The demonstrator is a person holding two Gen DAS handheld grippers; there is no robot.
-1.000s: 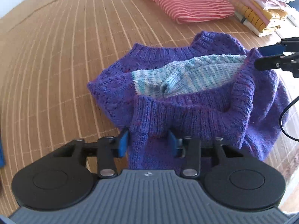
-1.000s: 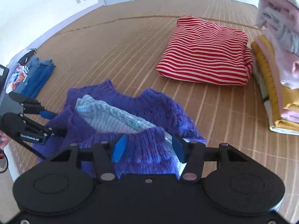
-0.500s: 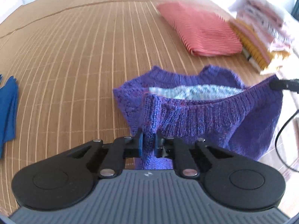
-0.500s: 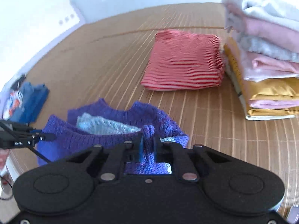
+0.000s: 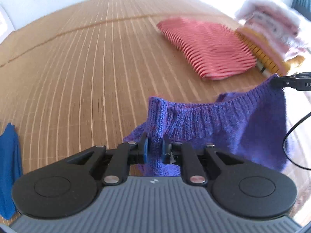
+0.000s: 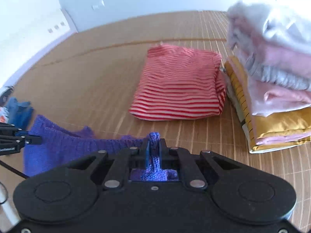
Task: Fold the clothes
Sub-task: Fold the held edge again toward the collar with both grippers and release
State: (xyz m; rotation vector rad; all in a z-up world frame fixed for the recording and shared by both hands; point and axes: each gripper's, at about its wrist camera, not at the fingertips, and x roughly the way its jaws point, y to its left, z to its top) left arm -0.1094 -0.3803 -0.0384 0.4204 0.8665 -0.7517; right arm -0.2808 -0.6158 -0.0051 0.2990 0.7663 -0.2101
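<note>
A purple knitted sweater (image 5: 229, 124) hangs stretched between my two grippers above the bamboo mat (image 5: 87, 68). My left gripper (image 5: 154, 145) is shut on one end of its ribbed hem. My right gripper (image 6: 154, 145) is shut on the other end of the hem (image 6: 154, 136); its tip also shows at the right edge of the left wrist view (image 5: 287, 81). The sweater (image 6: 64, 149) sags between them; the part below the hem is hidden behind the gripper bodies.
A folded red-and-white striped garment (image 6: 180, 85) lies on the mat ahead. A stack of folded pink, grey and yellow clothes (image 6: 272, 81) stands to its right. Blue clothing (image 5: 7, 165) lies at the mat's left edge. A black cable (image 5: 291, 136) hangs at the right.
Both grippers closed on the sweater's hem and lifted it off the mat. The hem is now pulled taut and the light blue inner part is out of sight.
</note>
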